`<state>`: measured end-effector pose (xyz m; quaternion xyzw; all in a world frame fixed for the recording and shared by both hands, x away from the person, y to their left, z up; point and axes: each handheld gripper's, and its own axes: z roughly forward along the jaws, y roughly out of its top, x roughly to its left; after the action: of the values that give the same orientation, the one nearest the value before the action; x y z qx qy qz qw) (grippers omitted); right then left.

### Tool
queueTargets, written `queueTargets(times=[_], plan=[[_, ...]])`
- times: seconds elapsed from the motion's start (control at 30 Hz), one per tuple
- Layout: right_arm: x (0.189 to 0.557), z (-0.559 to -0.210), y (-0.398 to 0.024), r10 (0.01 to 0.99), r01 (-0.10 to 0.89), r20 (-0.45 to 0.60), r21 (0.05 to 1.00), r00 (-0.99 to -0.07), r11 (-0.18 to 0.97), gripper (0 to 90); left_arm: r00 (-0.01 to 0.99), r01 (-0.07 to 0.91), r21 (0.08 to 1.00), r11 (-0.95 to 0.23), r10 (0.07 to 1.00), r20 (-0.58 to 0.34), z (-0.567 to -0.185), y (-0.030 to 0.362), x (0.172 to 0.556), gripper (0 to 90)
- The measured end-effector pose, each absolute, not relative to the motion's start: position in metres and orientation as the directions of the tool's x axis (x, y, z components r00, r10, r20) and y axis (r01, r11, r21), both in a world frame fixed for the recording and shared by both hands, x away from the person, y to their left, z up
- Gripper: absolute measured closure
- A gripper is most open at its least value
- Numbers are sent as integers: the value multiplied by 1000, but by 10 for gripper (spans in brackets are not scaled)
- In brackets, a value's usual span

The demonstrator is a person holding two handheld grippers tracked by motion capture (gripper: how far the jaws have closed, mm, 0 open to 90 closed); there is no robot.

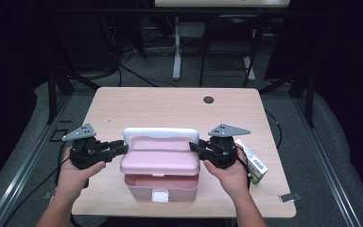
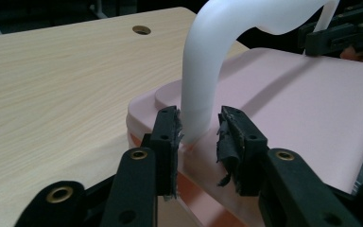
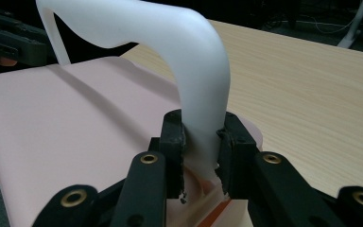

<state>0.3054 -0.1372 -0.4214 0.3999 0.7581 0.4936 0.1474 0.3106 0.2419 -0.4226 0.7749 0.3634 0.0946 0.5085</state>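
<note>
A pink lidded box with a white hoop handle stands near the table's front edge, and a white latch shows on its front. At the box's left end, my left gripper straddles the handle's leg. There one pad touches the leg while the other pad stands off with a gap, so that gripper is open. My right gripper is at the right end. It is shut on the other handle leg, both pads pressing it.
A small white and green carton lies on the wooden table just right of the right hand. A round cable hole sits near the far edge. A metal clip hangs at the table's front right corner.
</note>
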Motion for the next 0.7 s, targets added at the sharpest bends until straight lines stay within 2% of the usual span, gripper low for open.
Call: queueTargets(times=[0.33,0.37,0.7], plan=[[313,-414,-142,732,463,214,873,-647,153,736,707,459,858,-232,680,-194,-421,250,297,848],[314,-413,-142,728,463,221,874,-649,148,736,706,468,851,-238,680,-198,-422,251,296,885],[320,-409,-144,714,463,231,874,-661,146,735,713,500,821,-275,668,-211,-432,248,292,899]])
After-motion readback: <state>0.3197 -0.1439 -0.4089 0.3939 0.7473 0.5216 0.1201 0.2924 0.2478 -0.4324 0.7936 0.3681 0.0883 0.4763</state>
